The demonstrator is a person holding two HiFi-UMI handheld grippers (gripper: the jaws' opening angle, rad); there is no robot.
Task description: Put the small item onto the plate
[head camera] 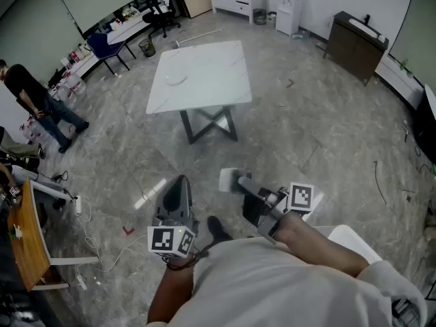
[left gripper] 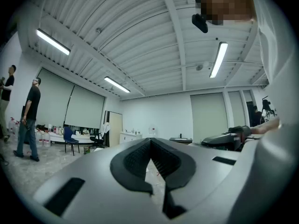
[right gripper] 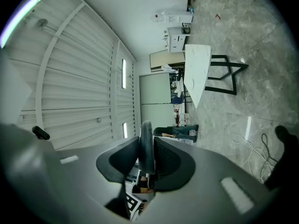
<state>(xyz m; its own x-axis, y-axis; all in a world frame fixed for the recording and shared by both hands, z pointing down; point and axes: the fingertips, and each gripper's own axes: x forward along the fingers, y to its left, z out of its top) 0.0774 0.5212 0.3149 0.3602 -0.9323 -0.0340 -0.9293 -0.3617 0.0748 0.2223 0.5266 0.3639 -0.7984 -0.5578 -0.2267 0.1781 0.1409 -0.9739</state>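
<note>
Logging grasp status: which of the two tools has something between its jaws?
The right tool, clamped on a thin grey item; the left tool is shut and empty.

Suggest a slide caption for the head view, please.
Well short of the table and its plate, the right gripper clamps the item; the left gripper is shut, empty.

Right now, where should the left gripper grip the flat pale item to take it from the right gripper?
Probably the free end of the flat pale item, beyond the right gripper, which is shut on its other end. Bring the left gripper in from the left and pinch the two broad faces, since it is thin.
</note>
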